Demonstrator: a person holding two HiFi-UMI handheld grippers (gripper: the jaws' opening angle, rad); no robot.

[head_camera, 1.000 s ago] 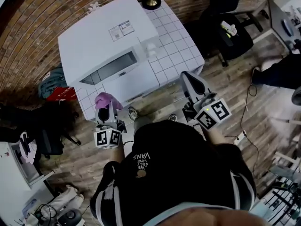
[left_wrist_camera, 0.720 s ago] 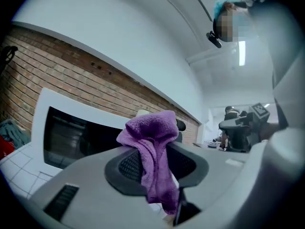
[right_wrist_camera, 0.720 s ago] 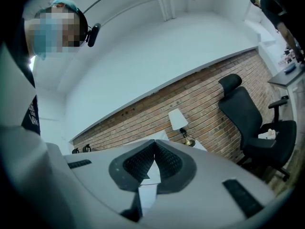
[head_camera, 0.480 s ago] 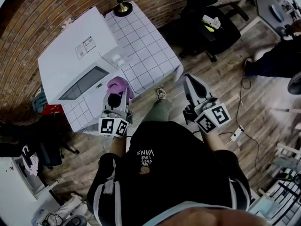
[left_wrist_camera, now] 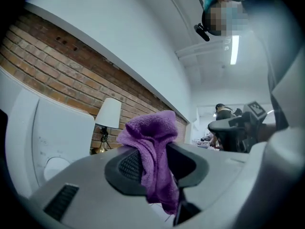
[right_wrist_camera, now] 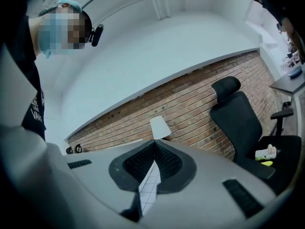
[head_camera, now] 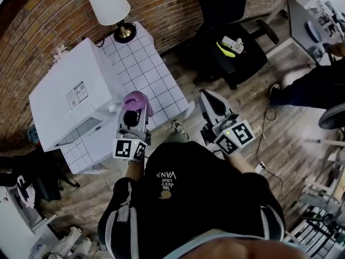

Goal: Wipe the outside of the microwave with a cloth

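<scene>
I'm gripping cloth (head_camera: 137, 98) in left claw (head_camera: 131, 117); right claw (head_camera: 207, 97) sitting clenched, empty; pinch looking thin, so cloth could slip rubbing microwave (head_camera: 70, 96).

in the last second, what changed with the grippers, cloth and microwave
The person stepped from the microwave's front toward its end nearer the lamp, carrying the left gripper and purple cloth up beside that end; contact can't be told. Unchanged: left gripper shut on the cloth, right gripper shut and empty.
</scene>
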